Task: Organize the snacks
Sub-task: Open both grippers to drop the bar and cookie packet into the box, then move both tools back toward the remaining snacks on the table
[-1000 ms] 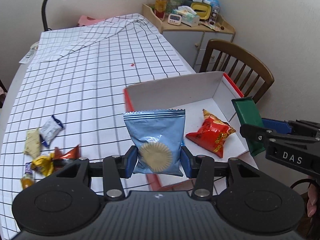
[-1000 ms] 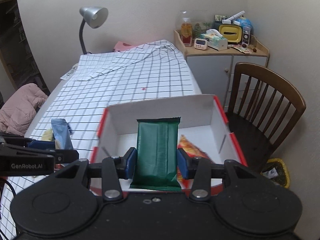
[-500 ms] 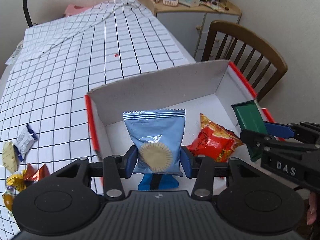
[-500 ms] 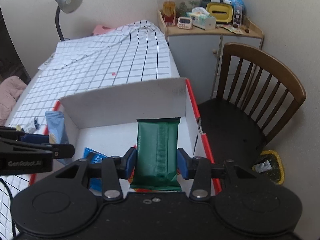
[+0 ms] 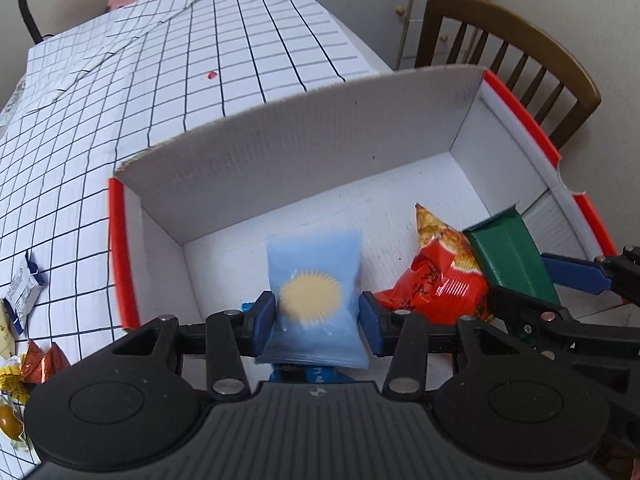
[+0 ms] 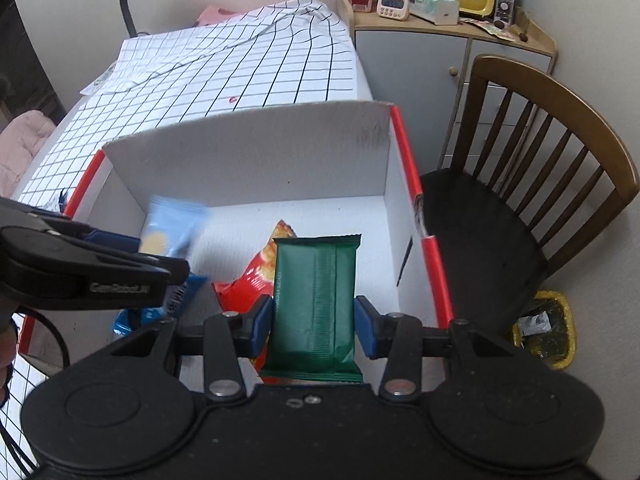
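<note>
The left gripper (image 5: 318,316) clamps a light-blue biscuit packet (image 5: 315,292) over the white box (image 5: 280,168). Beside it, the right gripper (image 6: 314,322) pinches a green snack bar (image 6: 314,300).

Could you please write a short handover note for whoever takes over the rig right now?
Left claw: shut on the light blue packet, held over the box.
Right claw: shut on the green packet, also over the box.
Done: red snack bag and a dark blue packet lie in the box.
Left: release both packets, then fetch the loose snacks on the checked tablecloth.
</note>
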`<state>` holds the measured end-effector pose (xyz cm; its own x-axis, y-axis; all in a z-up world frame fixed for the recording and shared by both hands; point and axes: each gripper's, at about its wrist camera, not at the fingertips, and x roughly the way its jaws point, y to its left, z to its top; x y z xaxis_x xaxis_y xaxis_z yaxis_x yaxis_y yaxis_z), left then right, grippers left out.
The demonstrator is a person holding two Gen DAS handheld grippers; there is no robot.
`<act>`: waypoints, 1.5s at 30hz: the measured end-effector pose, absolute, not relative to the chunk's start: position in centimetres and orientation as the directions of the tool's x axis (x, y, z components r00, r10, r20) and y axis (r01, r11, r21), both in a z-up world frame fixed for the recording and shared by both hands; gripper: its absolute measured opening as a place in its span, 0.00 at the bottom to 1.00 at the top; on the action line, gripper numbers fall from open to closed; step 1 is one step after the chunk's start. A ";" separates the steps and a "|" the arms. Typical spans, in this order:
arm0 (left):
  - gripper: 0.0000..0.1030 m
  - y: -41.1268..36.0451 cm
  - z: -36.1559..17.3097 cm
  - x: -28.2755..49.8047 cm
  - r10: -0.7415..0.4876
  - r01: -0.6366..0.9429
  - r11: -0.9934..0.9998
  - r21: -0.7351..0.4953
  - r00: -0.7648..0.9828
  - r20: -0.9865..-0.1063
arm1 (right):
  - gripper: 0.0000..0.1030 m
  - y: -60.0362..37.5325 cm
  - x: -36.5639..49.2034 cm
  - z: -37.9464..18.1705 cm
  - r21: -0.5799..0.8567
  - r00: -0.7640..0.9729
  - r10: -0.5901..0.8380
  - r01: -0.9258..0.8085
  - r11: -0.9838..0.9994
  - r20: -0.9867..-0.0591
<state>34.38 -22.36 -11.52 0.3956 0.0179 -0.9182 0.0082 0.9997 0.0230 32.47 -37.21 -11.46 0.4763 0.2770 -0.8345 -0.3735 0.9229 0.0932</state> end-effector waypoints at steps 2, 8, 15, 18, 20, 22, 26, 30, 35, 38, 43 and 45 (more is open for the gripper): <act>0.44 -22.5 -11.8 34.5 0.022 0.011 1.000 0.029 0.388 -0.921 | 0.41 -37.0 32.5 -11.5 0.094 0.474 0.281 -0.380 0.920 -0.834; 0.44 -22.2 -11.6 34.3 0.006 0.002 1.000 0.008 0.393 -0.920 | 0.44 -37.2 32.9 -11.4 0.104 0.474 0.288 -0.377 0.921 -0.832; 0.46 -21.5 -10.1 33.2 -0.016 -0.020 0.999 -0.026 0.420 -0.907 | 0.47 -37.3 32.6 -10.7 0.114 0.477 0.301 -0.382 0.917 -0.826; 0.54 -21.1 -9.2 32.5 -0.032 -0.026 0.998 -0.048 0.442 -0.896 | 0.51 -37.3 32.1 -10.0 0.119 0.482 0.311 -0.387 0.914 -0.819; 0.55 -21.0 -8.5 31.8 -0.038 -0.025 0.998 -0.056 0.461 -0.887 | 0.52 -37.3 31.7 -9.4 0.125 0.486 0.323 -0.396 0.910 -0.812; 0.55 -20.8 -7.8 31.2 -0.041 -0.026 0.998 -0.060 0.477 -0.878 | 0.53 -37.3 31.3 -8.7 0.128 0.490 0.333 -0.404 0.906 -0.805; 0.55 -20.5 -6.4 29.7 -0.044 -0.028 0.997 -0.068 0.508 -0.860 | 0.57 -37.1 30.2 -7.2 0.140 0.498 0.361 -0.427 0.894 -0.788; 0.56 -19.6 -4.9 28.0 -0.043 -0.039 0.996 -0.076 0.537 -0.842 | 0.62 -36.8 28.9 -5.6 0.147 0.513 0.395 -0.458 0.877 -0.762; 0.57 -18.3 -2.9 25.7 -0.036 -0.053 0.995 -0.081 0.576 -0.817 | 0.66 -36.0 27.4 -3.7 0.164 0.524 0.441 -0.491 0.855 -0.729; 0.64 -17.3 -2.0 24.4 -0.019 -0.069 0.995 -0.076 0.600 -0.800 | 0.69 -35.1 26.6 -2.8 0.166 0.529 0.460 -0.510 0.844 -0.713; 0.64 -14.9 -0.9 22.4 -0.009 -0.096 0.991 -0.088 0.623 -0.782 | 0.80 -33.3 25.1 -1.8 0.172 0.535 0.489 -0.535 0.827 -0.689; 0.64 -14.0 -0.5 21.4 -0.007 -0.097 0.991 -0.088 0.631 -0.775 | 0.81 -32.3 24.5 -1.4 0.176 0.532 0.501 -0.546 0.819 -0.682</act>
<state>21.45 -14.03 -0.54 0.6315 -0.0069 -0.7753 -0.0971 0.9914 -0.0879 24.54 -32.33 -1.44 0.5321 0.5013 -0.6823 -0.5463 0.8189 0.1756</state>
